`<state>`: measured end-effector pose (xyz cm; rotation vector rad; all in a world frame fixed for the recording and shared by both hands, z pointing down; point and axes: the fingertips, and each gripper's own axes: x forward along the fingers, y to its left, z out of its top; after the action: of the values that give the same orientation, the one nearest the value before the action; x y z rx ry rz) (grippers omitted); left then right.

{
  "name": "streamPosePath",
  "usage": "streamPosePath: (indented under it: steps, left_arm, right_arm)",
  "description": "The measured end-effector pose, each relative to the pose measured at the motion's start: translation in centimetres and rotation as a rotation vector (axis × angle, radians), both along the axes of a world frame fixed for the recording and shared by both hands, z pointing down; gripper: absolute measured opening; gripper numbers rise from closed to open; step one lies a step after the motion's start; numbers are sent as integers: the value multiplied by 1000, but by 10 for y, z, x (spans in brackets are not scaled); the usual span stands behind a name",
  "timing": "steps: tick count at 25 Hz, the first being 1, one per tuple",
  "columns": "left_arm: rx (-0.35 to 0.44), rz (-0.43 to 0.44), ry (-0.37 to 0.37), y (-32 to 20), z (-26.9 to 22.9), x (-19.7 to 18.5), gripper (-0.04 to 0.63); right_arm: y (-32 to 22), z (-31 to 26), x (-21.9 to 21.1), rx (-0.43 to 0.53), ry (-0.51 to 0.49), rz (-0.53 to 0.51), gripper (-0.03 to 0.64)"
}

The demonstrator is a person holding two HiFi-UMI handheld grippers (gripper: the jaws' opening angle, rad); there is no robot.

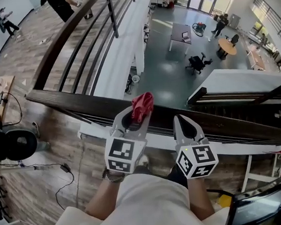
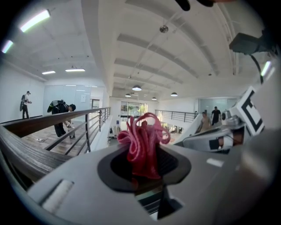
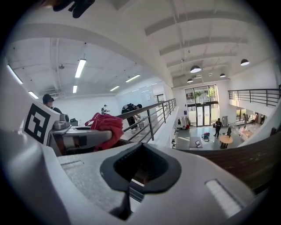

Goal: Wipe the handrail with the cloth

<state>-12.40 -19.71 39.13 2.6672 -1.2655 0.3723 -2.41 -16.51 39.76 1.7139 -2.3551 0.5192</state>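
A crumpled red cloth (image 1: 143, 104) sticks up out of my left gripper (image 1: 136, 115), which is shut on it just above the dark wooden handrail (image 1: 73, 103). In the left gripper view the cloth (image 2: 142, 139) bunches between the jaws, and the handrail (image 2: 26, 151) runs along the lower left. My right gripper (image 1: 185, 122) hovers over the rail to the right of the left one, shut with nothing in it. The right gripper view shows its closed jaws (image 3: 140, 169), the cloth (image 3: 106, 126) at the left and the handrail (image 3: 246, 162) at the right.
Beyond the rail is a drop to a lower floor with a table (image 1: 181, 33), an office chair (image 1: 197, 62) and people. A second railing (image 1: 86, 39) runs away at the upper left. Cables and a black round object (image 1: 16, 143) lie on the floor at the left; a monitor (image 1: 260, 207) sits at the bottom right.
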Motion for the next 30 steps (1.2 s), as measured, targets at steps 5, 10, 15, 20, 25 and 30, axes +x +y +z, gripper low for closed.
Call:
streamPosePath:
  steps: [5,10,15,20,25,30]
  left_arm:
    - [4,-19,4,2,-2,0,120]
    - [-1,-20,-3,1,-1,1,121]
    - [1,-24,3,-2,-4,3,120]
    - [21,-34,12,-4,-5,7,120]
    - [17,-40,6,1,-5,8,120]
    - [18,-38,-11,5,-7,10,120]
  right_arm:
    - [0,-2,-3,2,14,-18,2]
    - [-3,-5,7,10,17,14,2]
    - [-6,-10,11,25,17,17,3]
    - [-5,-12,17,27,1,25,3]
    - [-1,-12,23,20,-29,24,2]
    - [2,-14,25,18,-34,20,3]
